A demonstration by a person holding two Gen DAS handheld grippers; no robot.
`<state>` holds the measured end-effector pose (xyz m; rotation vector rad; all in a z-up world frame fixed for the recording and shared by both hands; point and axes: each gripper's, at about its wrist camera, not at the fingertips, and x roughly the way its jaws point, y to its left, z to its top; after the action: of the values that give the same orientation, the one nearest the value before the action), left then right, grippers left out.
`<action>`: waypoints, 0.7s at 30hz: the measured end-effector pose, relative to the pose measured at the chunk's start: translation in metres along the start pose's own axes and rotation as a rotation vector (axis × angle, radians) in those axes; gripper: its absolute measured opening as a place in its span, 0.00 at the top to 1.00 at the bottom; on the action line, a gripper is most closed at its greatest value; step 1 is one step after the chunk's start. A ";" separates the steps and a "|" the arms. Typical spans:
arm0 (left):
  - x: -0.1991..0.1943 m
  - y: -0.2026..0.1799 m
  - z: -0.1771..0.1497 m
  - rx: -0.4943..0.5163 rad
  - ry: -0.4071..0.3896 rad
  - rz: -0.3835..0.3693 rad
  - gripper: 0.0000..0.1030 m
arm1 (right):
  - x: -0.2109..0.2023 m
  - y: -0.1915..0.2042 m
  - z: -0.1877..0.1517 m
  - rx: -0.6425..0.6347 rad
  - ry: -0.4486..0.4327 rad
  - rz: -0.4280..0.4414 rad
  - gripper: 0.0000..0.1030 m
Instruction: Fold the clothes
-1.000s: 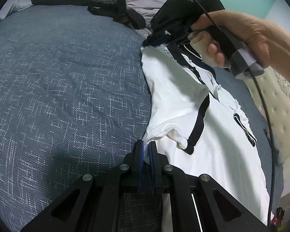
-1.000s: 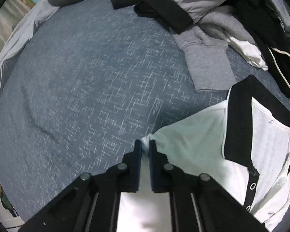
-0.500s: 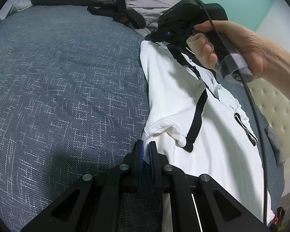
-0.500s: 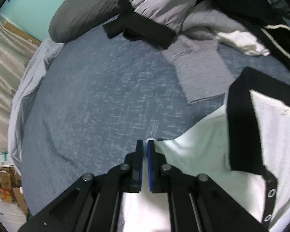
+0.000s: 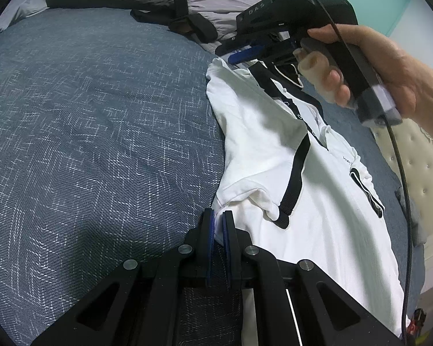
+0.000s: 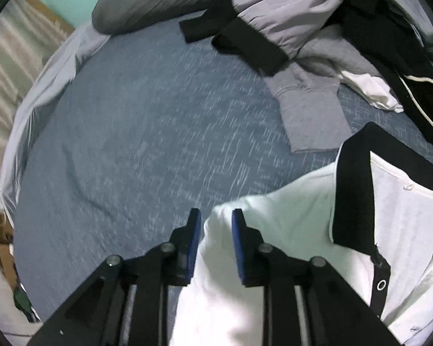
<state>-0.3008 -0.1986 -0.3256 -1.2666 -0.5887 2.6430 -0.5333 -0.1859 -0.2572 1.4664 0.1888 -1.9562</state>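
The white polo shirt with black collar and trim [image 5: 326, 201] lies lengthwise on the blue-grey woven bedspread [image 5: 101, 144], collar toward the clothes pile. The left gripper [image 5: 218, 216] clamps its side edge; the right gripper [image 6: 216, 216] is opening, the shoulder corner loose between its jaws.

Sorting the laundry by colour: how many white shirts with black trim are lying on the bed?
1: the white polo shirt lies spread on the blue bedspread beside the clothes pile. That pile may hide others.
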 end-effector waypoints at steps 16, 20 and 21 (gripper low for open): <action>0.002 -0.001 -0.001 -0.005 -0.006 0.007 0.94 | 0.020 0.031 -0.016 -0.208 0.057 -0.109 0.83; 0.001 -0.001 -0.002 -0.007 -0.008 0.008 0.94 | 0.017 0.018 -0.015 -0.142 0.022 -0.084 0.96; 0.001 -0.001 -0.002 -0.007 -0.008 0.009 0.94 | 0.016 0.015 -0.015 -0.123 0.013 -0.077 0.96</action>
<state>-0.2997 -0.1971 -0.3271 -1.2641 -0.5949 2.6565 -0.5148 -0.1964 -0.2726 1.4107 0.3698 -1.9601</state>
